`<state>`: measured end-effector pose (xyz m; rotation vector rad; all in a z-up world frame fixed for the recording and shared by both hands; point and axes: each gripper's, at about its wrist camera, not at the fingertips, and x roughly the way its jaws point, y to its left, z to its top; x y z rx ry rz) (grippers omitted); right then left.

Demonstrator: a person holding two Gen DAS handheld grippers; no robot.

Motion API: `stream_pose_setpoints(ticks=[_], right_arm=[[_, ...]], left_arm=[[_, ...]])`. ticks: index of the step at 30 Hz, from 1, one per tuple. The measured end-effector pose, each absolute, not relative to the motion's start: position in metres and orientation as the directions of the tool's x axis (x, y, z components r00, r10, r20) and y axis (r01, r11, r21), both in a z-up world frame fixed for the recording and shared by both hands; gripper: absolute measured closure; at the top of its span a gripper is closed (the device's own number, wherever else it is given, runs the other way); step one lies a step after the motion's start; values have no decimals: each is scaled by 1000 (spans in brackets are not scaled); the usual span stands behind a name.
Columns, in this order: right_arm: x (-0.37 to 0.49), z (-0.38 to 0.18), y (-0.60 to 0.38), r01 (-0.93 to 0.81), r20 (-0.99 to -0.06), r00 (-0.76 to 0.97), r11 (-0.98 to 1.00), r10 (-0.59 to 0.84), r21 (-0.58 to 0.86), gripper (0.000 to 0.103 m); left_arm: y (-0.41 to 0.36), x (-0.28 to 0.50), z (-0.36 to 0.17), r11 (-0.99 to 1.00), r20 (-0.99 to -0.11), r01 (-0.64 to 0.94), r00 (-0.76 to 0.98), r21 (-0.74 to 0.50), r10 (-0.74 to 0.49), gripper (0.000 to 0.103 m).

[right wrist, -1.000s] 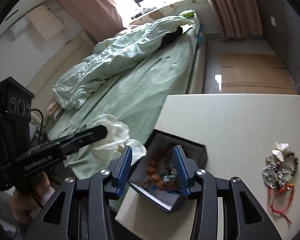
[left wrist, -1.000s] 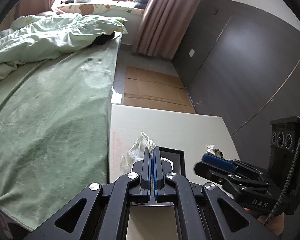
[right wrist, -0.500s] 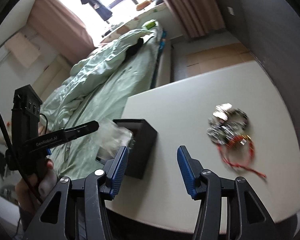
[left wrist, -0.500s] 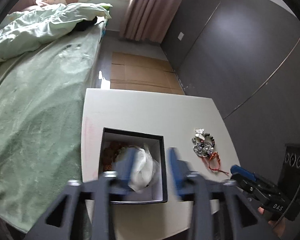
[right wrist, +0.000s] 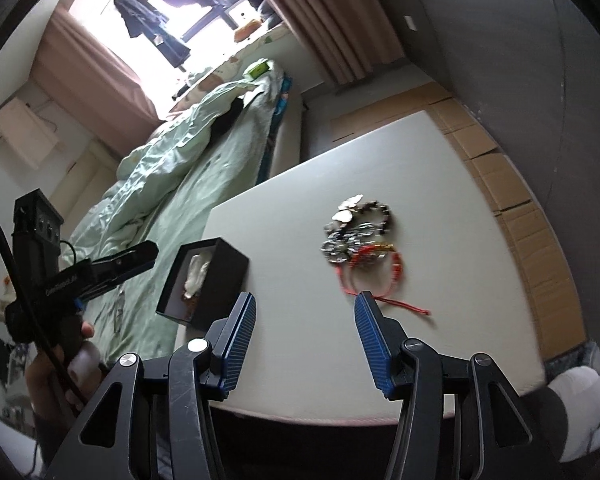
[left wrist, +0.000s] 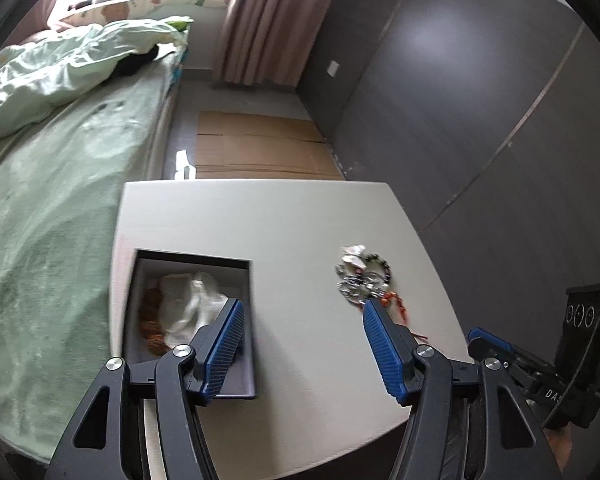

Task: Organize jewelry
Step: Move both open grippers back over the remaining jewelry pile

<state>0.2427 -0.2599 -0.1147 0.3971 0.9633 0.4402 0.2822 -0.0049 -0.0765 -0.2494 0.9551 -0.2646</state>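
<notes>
Both grippers' ribbed blue fingers (left wrist: 382,352) widen, empty, above beaded bracelets (right wrist: 358,236).

Two wrist cams, both tilted down over the table

We look along each gripper's fingers; both views share the table (left wrist: 284,216), black box (right wrist: 216,276) and jewelry pile (left wrist: 362,276).

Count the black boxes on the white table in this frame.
1. The black box sits open at the table's edge nearest the bed, holding a white pouch and brown beads. The loose jewelry pile lies apart on the bare tabletop. No other box shows.
</notes>
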Motion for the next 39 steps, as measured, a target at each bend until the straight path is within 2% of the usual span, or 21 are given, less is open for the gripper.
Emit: stream_pose_setpoints(ticks=[2, 3, 24, 28, 32, 39], right_arm=[[241, -115, -267, -167, -692, 510, 848, 512, 504, 35], [239, -115, -273, -156, -691, 518, 850, 504, 504, 35], [236, -146, -336, -21, -708, 538, 847, 458, 532, 35], [238, -156, -349, 7, -715, 536, 844, 449, 536, 35], [240, -164, -360, 33, -720, 534, 839, 444, 542, 35], [244, -174, -370, 62, -727, 527, 834, 439, 548, 35]], left_arm=[[-16, 282, -78, 938, -769, 131, 542, -320, -338, 40], [-20, 282, -78, 938, -770, 137, 539, -320, -342, 40], [-117, 311, -142, 915, -828, 202, 392, -348, -402, 40], [-134, 317, -155, 920, -847, 216, 364, -328, -387, 40], [-152, 321, -165, 936, -869, 241, 365, -258, -333, 40], [-165, 324, -184, 953, -901, 245, 349, -179, -259, 45]])
